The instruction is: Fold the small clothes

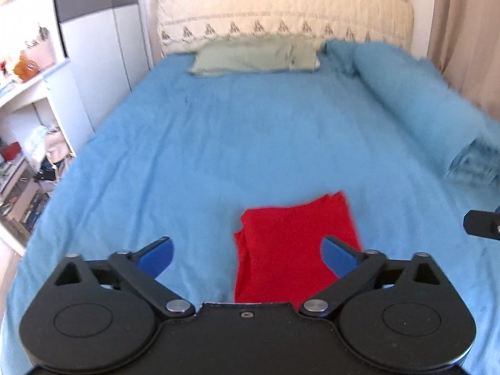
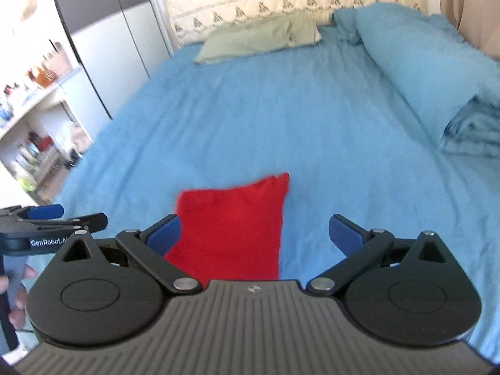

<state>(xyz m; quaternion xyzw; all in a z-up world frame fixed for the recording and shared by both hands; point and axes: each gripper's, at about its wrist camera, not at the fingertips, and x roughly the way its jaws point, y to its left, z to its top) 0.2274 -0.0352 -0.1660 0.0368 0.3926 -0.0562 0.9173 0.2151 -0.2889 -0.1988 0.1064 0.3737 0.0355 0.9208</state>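
A small red garment (image 1: 290, 243) lies folded into a narrow rectangle on the blue bed sheet (image 1: 250, 143), near the bed's front edge. It also shows in the right wrist view (image 2: 234, 222). My left gripper (image 1: 247, 257) is open and empty, held above the sheet with its right finger over the garment. My right gripper (image 2: 254, 236) is open and empty, held above the garment's near end with its left finger over the cloth. The left gripper (image 2: 50, 218) shows at the left edge of the right wrist view.
A green pillow (image 1: 253, 56) lies at the head of the bed. A rolled blue duvet (image 1: 415, 100) runs along the right side. White shelves (image 1: 28, 143) with clutter stand left of the bed. A cream quilted headboard cover (image 1: 281, 12) stands behind.
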